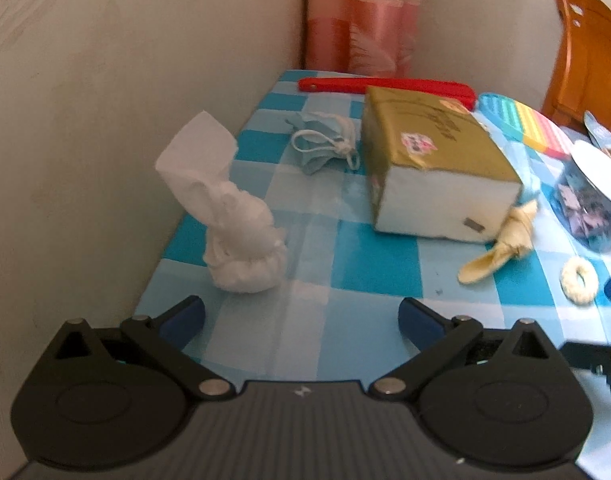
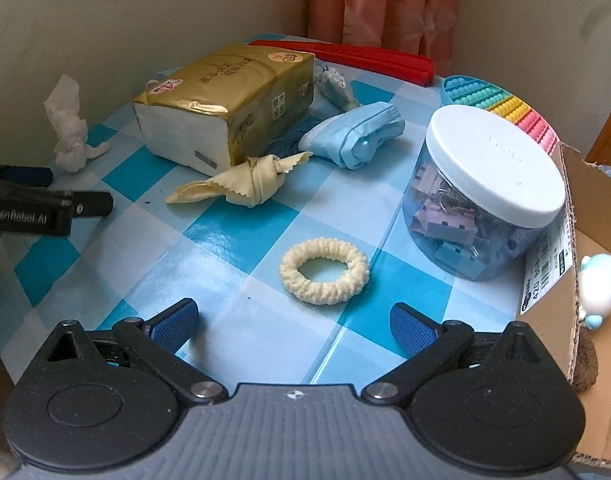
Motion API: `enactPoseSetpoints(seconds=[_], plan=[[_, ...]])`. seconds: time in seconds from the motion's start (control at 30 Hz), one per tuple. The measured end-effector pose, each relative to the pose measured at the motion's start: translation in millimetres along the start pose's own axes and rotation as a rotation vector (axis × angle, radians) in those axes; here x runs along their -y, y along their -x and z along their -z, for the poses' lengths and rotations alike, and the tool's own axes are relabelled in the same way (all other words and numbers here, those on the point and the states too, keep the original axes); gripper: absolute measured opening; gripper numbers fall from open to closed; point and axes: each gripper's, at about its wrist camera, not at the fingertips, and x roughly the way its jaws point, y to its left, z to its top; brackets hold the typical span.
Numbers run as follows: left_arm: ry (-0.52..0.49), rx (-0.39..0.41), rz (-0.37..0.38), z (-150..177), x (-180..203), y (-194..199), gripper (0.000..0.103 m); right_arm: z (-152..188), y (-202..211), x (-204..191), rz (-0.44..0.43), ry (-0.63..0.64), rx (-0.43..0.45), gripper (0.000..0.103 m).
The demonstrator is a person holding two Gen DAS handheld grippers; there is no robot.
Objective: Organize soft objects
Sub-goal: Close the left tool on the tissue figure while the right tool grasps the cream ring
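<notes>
Table [image 2: 233,236], blue-and-white check cloth, fills both views and carries everything. Cardboard box [image 2: 585,264] at right edge of right wrist view, flap open toward the table; likely the collection bin, judging by its position within reach. Gold tissue pack [image 2: 225,108] upper centre, lying flat, one end torn open to white. Clear jar [image 2: 485,196] with white lid, right of centre, full of clips; rigid, so probably not part of the sort. Blue folded cloth [image 2: 357,136] between pack and jar. Twisted white tissue [image 1: 229,216] centre left of left wrist view, standing upright on its bunched base near the wall. Crumpled face mask [image 1: 325,140] above it. Knotted cream cloth [image 2: 245,184] touching the pack's near corner. Cream hair tie [image 2: 324,271] lower centre, flat, just ahead of the right gripper [image 2: 293,320]; fingers spread wide, nothing between them, lined up as if to straddle the ring. Left gripper [image 1: 301,320]: fingers likewise apart and empty, white tissue just ahead and left. No soft item lifted yet.
</notes>
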Motion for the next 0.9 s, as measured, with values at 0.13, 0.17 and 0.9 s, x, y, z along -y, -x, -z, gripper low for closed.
enactPoseSetpoints(seconds=[0.13,0.17,0.9], plan=[[0.065,0.012,-0.012,-5.3,-6.8,-2.5,0.098,1.4,0.4,-0.4,-0.003,0.004,0.014,0.103],[0.072,0.015,-0.011,-6.3,-7.3,-3.1,0.095,1.5,0.5,-0.3,-0.003,0.004,0.017,0.103],[0.127,0.048,-0.059,-23.3,-20.4,-12.3,0.053,-15.1,-7.9,-0.6,-0.007,0.033,0.059,0.101]])
